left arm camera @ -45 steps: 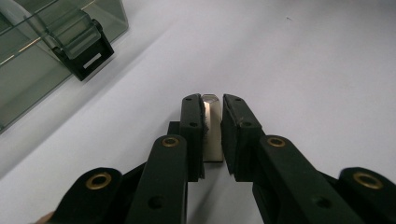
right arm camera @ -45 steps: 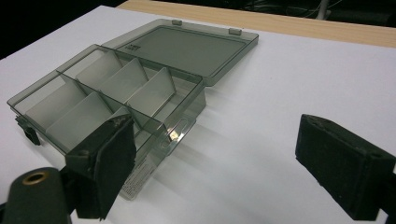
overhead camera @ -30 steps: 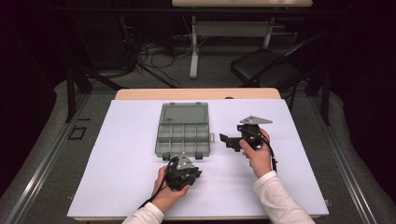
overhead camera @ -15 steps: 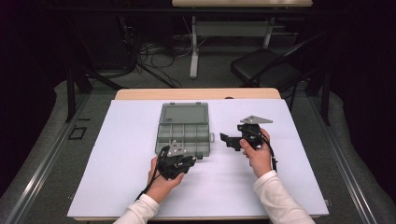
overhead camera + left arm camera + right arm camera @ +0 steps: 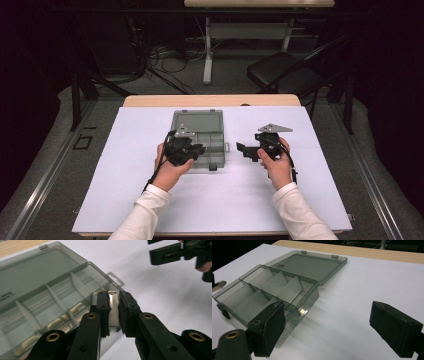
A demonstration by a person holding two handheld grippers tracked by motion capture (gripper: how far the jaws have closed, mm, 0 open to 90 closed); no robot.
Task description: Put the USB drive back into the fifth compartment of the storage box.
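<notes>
Left claw (image 5: pixel 196 149): positioned over the near right part of the organiser box (image 5: pixel 197 131), jaws pinched on a small flat metal piece (image 5: pixel 114 307). Box: grey, translucent, compartmented, lid laid open, mid-bench on a white sheet (image 5: pixel 125 165). Right claw (image 5: pixel 244 150): jaws spread wide, empty, beside the box's right edge.

Both forearms wear white long sleeves (image 5: pixel 145 212) with ribbed cuffs. Each black tool, left tool (image 5: pixel 198 149) and right tool (image 5: pixel 241 148), carries a grey three-cornered plate (image 5: pixel 274 128) on top and trails a black cable (image 5: pixel 152 175). Brass-coloured rivets (image 5: pixel 52 336) stud the jaw links; the pads (image 5: pixel 104 312) look like worn foam, perhaps.
</notes>
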